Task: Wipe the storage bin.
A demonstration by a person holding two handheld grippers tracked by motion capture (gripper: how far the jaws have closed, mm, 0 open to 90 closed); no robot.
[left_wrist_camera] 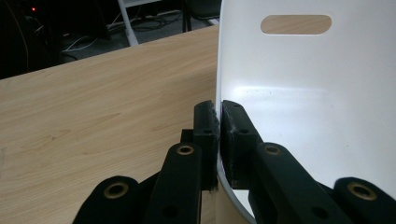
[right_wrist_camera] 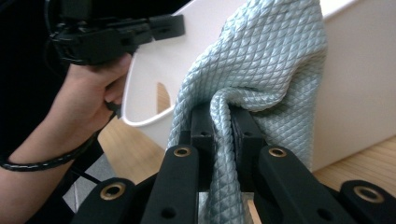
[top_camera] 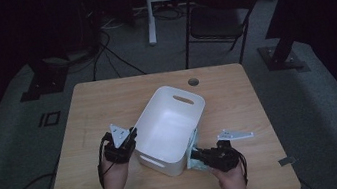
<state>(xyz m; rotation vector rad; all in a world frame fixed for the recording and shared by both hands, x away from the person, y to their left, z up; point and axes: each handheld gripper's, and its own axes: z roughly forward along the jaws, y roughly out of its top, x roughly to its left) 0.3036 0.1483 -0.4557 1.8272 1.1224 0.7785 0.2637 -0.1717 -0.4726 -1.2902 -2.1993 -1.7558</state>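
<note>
So the left gripper [left_wrist_camera: 218, 135] is clamped on the wall of the white bin [top_camera: 173, 124], which sits mid-table, and the right gripper [right_wrist_camera: 221, 133] is pinched shut on a fold of the pale blue cloth [right_wrist_camera: 261, 70], pressed against the bin's near corner. My guess is the risk is the bin skating or tipping if the cloth gets pushed hard, since only one thin wall is held. The cloth could also slip out, because only a small fold is caught.
</note>
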